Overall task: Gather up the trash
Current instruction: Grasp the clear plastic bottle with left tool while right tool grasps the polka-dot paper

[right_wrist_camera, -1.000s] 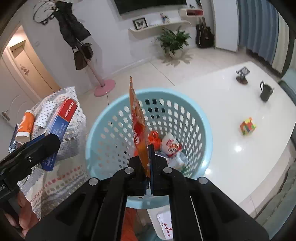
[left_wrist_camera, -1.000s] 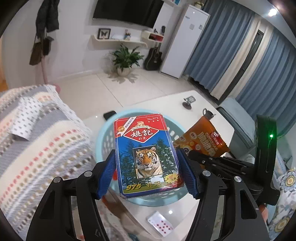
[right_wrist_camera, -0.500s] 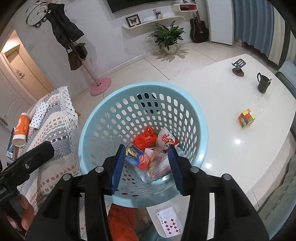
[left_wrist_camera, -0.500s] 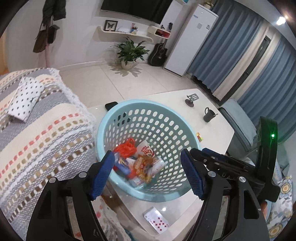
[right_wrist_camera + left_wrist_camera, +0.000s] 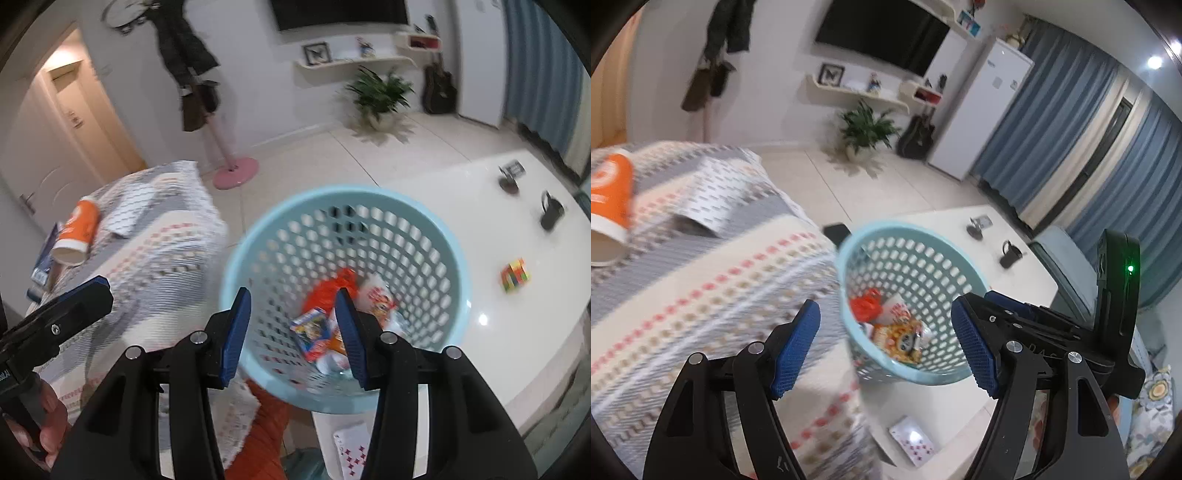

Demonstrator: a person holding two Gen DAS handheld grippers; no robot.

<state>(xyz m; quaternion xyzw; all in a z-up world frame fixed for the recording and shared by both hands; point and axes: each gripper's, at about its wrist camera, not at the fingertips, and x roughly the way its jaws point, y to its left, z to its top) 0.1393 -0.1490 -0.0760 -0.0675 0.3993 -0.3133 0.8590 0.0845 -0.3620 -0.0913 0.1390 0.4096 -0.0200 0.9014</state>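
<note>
Your striped, dotted woven blanket (image 5: 701,280) fills the left of both views. Beside it, the glossy white table (image 5: 461,206) carries the pale blue perforated plastic basket (image 5: 439,236), standing upright at the table's near edge. Inside the basket lie the crumpled red plastic bag (image 5: 328,288), the blue playing-card box (image 5: 312,330) and snack wrappers (image 5: 899,334). An orange paper cup (image 5: 75,232) lies on its side on the blanket. Your left gripper (image 5: 886,350) is spread wide with nothing between its blue pads. Your right gripper (image 5: 291,332) is parted and empty too.
</note>
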